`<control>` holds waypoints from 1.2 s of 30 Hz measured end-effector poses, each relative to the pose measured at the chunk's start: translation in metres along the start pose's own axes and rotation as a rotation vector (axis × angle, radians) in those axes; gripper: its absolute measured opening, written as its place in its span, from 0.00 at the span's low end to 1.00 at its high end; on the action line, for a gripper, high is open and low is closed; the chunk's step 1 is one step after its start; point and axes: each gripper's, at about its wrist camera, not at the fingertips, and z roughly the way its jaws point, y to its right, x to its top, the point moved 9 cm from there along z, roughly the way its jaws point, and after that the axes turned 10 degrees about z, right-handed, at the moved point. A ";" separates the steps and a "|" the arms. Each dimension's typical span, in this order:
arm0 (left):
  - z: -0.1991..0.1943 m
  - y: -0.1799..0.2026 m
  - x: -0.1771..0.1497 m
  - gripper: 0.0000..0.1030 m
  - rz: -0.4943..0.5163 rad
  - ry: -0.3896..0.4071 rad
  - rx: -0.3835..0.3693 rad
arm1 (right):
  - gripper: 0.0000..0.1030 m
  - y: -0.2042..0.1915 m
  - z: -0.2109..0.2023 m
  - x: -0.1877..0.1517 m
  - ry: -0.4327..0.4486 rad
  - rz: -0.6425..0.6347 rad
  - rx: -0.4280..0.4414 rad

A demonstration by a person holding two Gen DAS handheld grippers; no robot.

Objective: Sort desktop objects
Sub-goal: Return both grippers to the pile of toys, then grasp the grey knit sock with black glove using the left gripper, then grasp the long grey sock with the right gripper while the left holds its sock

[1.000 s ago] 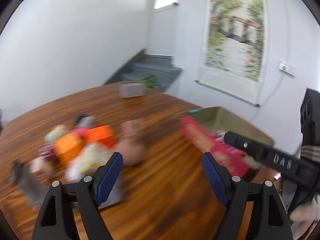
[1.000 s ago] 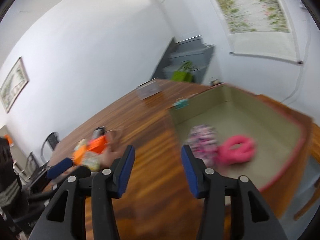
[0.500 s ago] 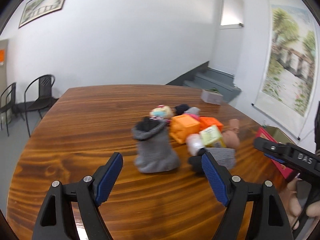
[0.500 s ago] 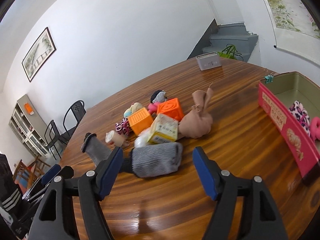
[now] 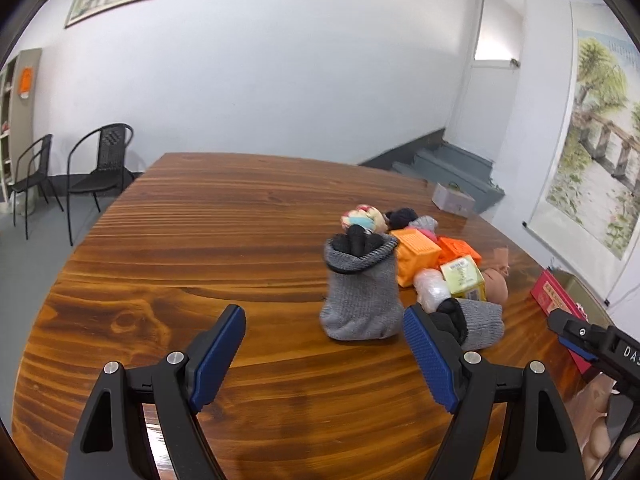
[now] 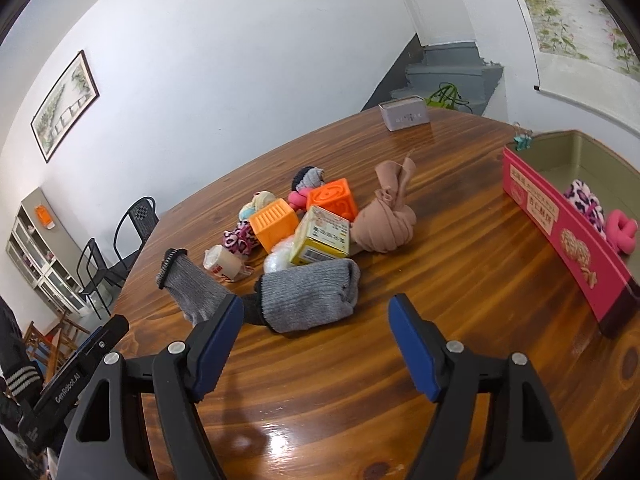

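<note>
Jaws agape, grey sock [image 6: 310, 298] just beyond them.

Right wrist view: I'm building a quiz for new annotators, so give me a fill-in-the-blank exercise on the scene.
1. The pink cardboard box already holds a leopard-print scrunchie and a ____ foam ring.
2. Both ribbed toy cubes in the pile are coloured ____.
3. The wide-open right gripper points at a grey knitted ____.
4. The knotted stocking bundle is coloured ____.

Missing words: pink; orange; sock; tan
</note>
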 end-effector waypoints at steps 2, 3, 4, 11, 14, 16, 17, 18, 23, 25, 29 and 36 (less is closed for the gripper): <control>0.009 0.013 0.005 0.80 0.031 -0.013 -0.024 | 0.76 0.005 0.002 0.000 -0.010 0.014 0.008; 0.013 0.017 0.008 0.80 0.043 -0.015 -0.030 | 0.76 0.007 0.003 0.000 -0.014 0.018 0.014; 0.019 0.019 0.011 0.80 0.050 -0.019 -0.027 | 0.76 0.009 0.004 -0.001 -0.018 0.021 0.019; 0.074 0.021 0.016 0.80 0.011 -0.104 0.016 | 0.76 0.012 0.005 -0.001 -0.029 0.002 0.045; 0.092 0.023 0.013 0.80 0.003 -0.134 0.030 | 0.76 0.015 0.009 0.000 -0.039 0.004 0.053; 0.100 0.025 0.011 0.80 -0.002 -0.149 0.029 | 0.76 0.018 0.013 0.001 -0.044 0.013 0.051; 0.104 0.025 0.009 0.80 -0.002 -0.161 0.030 | 0.76 0.019 0.015 0.001 -0.048 0.017 0.051; 0.107 0.025 0.007 0.80 -0.002 -0.175 0.027 | 0.76 0.019 0.018 0.001 -0.055 0.021 0.051; 0.111 0.020 -0.006 0.51 -0.027 -0.247 -0.019 | 0.76 0.011 0.028 0.000 -0.071 0.012 0.059; 0.106 0.017 -0.007 0.46 -0.023 -0.258 -0.015 | 0.77 0.003 0.033 -0.002 -0.086 0.001 0.065; 0.074 -0.001 -0.002 0.44 -0.048 -0.209 0.005 | 0.77 -0.013 0.045 -0.005 -0.111 -0.051 0.059; 0.027 -0.020 -0.007 0.44 -0.048 -0.110 0.053 | 0.80 -0.027 0.074 -0.005 -0.133 -0.138 -0.037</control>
